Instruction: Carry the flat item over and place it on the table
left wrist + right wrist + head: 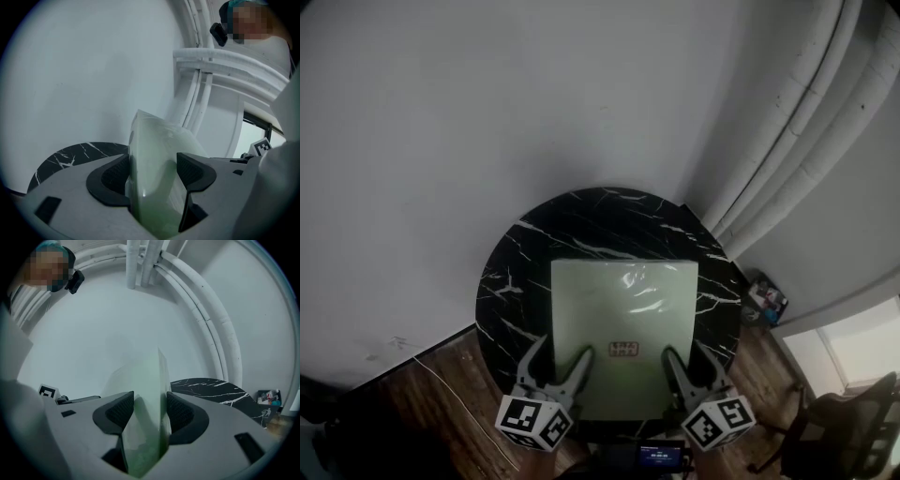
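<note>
A flat pale green packet [623, 319] in clear wrap, with a small red label, is held level over the round black marble table [525, 253]. My left gripper [567, 361] is shut on its near left edge and my right gripper [680, 361] is shut on its near right edge. In the left gripper view the green packet [152, 173] stands edge-on between the dark pads [112, 176]. The right gripper view shows the packet [147, 413] pinched the same way, with the table [211, 387] beyond. Whether the packet touches the table I cannot tell.
The table stands in a corner against a pale wall [487, 112], with white pipes [806, 122] running down at the right. Wooden floor [431, 384] lies around it. A dark office chair [844, 422] and some small clutter [766, 300] are at the right.
</note>
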Available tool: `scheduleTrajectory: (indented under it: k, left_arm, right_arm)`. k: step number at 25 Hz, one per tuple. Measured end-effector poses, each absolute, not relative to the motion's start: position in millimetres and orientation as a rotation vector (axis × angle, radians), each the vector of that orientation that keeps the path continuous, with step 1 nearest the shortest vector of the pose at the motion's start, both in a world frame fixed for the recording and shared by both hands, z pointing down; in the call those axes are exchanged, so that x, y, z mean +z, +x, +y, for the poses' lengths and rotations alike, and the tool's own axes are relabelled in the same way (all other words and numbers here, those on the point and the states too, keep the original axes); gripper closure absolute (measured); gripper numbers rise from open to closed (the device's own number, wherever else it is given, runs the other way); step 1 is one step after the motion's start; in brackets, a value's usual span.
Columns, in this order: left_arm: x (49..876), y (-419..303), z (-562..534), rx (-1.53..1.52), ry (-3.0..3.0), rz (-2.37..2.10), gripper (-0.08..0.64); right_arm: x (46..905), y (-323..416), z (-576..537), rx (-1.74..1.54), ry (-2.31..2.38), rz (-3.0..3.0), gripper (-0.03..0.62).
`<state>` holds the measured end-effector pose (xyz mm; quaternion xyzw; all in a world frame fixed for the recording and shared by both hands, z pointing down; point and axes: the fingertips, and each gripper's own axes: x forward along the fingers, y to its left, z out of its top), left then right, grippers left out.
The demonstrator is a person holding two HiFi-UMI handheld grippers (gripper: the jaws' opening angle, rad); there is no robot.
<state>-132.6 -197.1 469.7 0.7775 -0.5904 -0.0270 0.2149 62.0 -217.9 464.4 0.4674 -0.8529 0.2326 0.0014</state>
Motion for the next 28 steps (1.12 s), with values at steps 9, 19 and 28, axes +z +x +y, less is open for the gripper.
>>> scheduleTrajectory:
  k: [9,19,28]
  left_arm:
    - [512.2,-130.8,-210.3,-0.010,2.101,-1.617,0.232]
    - [557.3,-128.7,-224.0,0.059,2.048,-1.581,0.232]
    - [595.8,-129.8,-235.7,0.112,1.984,-1.557,0.233]
  right_arm:
    - [509.7,63.8,-232.8,0.824,1.434,-2.619,0.380]
    - [556.3,66.1,-245.4,0.923,1.432,-2.544,0.380]
    - [593.7,64.5,-258.1,0.985,1.411,-2.477,0.380]
